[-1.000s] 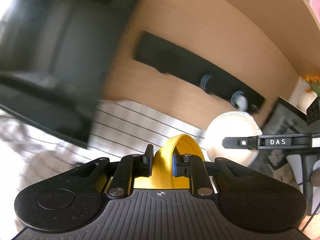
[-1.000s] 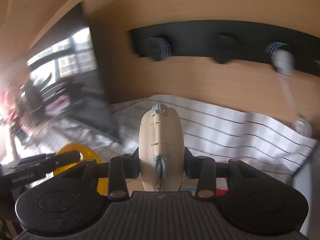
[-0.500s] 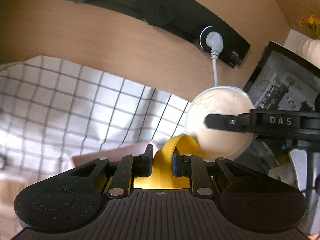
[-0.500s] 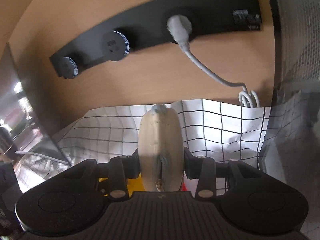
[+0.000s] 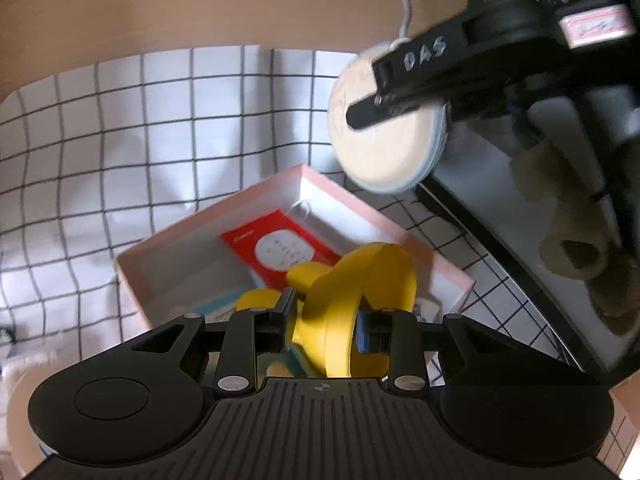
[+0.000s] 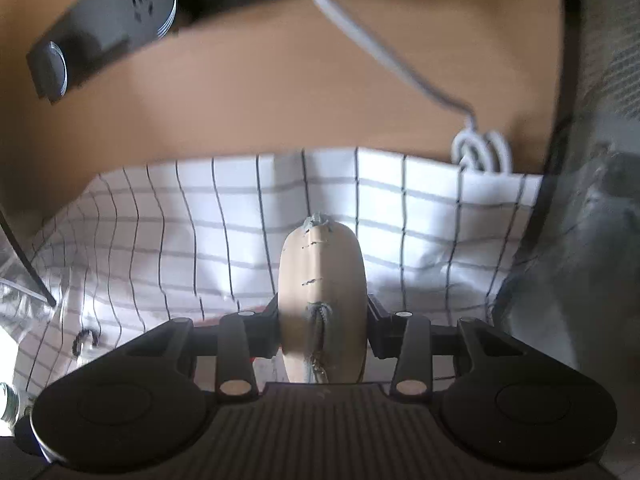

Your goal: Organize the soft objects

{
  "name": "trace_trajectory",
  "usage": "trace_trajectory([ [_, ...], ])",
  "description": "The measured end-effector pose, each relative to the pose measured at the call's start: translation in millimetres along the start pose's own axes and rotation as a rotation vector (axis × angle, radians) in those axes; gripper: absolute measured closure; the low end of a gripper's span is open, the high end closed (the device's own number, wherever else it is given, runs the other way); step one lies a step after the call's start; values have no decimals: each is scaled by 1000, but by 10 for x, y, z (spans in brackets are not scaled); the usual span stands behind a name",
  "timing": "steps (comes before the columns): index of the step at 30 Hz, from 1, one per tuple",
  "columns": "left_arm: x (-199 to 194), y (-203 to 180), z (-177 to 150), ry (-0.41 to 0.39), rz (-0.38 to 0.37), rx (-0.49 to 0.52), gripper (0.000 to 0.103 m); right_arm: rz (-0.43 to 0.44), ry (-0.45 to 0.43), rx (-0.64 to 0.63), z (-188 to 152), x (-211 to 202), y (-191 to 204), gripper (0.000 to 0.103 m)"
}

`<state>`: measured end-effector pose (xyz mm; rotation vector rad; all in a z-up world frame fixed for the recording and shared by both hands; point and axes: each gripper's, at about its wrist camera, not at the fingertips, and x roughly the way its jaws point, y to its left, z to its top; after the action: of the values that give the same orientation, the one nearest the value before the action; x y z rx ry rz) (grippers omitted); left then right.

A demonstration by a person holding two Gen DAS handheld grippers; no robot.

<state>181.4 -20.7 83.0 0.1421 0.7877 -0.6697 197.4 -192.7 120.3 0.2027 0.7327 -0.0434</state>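
Observation:
My left gripper is shut on a soft yellow duck-like toy, held just above an open pink box that holds a red card. My right gripper is shut on a round beige pouch with a grey zipper. In the left wrist view the pouch and the right gripper's finger hang above the box's far right corner.
A white cloth with a black grid covers the table. A wooden back wall carries a black socket strip and a white cable. A dark tray with beige rolls stands to the right.
Both grippers swung right and tilted down. The pink box has come into the left wrist view below the yellow toy. The pouch now hangs over the box's far corner.

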Motion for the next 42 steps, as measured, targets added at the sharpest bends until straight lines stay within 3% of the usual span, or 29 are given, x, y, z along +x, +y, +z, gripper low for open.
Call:
trace_trajectory([
  [3,-27,23,4,10,1,-29,70,-19,43,-62,-71,170,120,63],
  [7,-71,42,10,9,-10,-46,70,109,121,-33,-172,291,153,59],
  [9,-122,37,32,0,-6,-53,71,175,98,0,-152,213,121,47],
  [14,-416,39,57,-58,-21,-72,73,268,3,78,-54,-3,40,47],
  [20,-481,40,-2,-22,-14,-113,73,100,101,105,-137,364,-8,56],
  [26,-569,87,-87,5,14,-189,73,161,220,219,-293,602,-181,59],
  [30,-702,209,-143,-3,14,-263,73,134,271,135,-310,573,11,59],
  [33,-942,319,-256,-45,12,-301,73,104,251,124,-239,402,92,59],
  [38,-1359,594,-554,-126,32,-403,73,84,109,105,116,226,265,55],
  [40,-1473,695,-684,-138,44,-457,73,87,134,121,239,461,301,55],
  [42,-1584,791,-810,-141,54,-498,73,74,219,126,263,787,352,54],
])
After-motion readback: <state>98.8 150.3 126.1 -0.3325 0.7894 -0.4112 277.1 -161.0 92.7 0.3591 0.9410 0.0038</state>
